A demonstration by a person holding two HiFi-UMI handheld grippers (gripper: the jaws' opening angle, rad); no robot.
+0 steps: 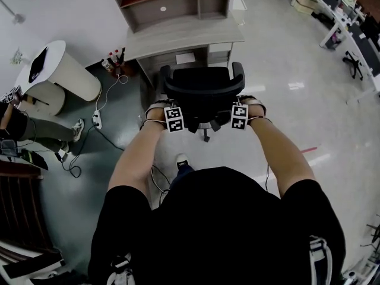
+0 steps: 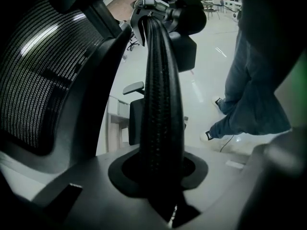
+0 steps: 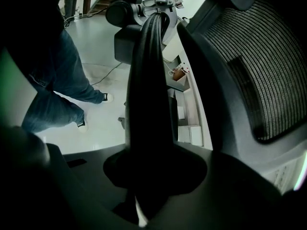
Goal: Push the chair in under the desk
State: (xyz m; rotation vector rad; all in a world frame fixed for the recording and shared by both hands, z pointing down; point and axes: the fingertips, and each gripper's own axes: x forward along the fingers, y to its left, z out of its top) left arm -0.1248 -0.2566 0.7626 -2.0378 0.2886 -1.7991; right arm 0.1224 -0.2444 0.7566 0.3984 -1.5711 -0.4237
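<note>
A black office chair (image 1: 205,91) with a mesh back stands facing the grey desk (image 1: 184,40), its seat just in front of the desk's opening. My left gripper (image 1: 168,113) is at the chair's left armrest and my right gripper (image 1: 242,110) at the right one. In the left gripper view the ribbed black armrest (image 2: 162,104) runs straight up between the jaws of the left gripper (image 2: 160,186), which are shut on it. The right gripper view shows the same: the right gripper (image 3: 146,186) is shut on the other armrest (image 3: 148,104). The mesh back (image 3: 259,66) fills one side.
A shelf hutch (image 1: 172,2) sits on the desk. To the left are a white round table (image 1: 53,70), a power strip with cables (image 1: 97,120) on the floor and a seated person's leg (image 1: 41,135). More desks (image 1: 350,28) stand far right.
</note>
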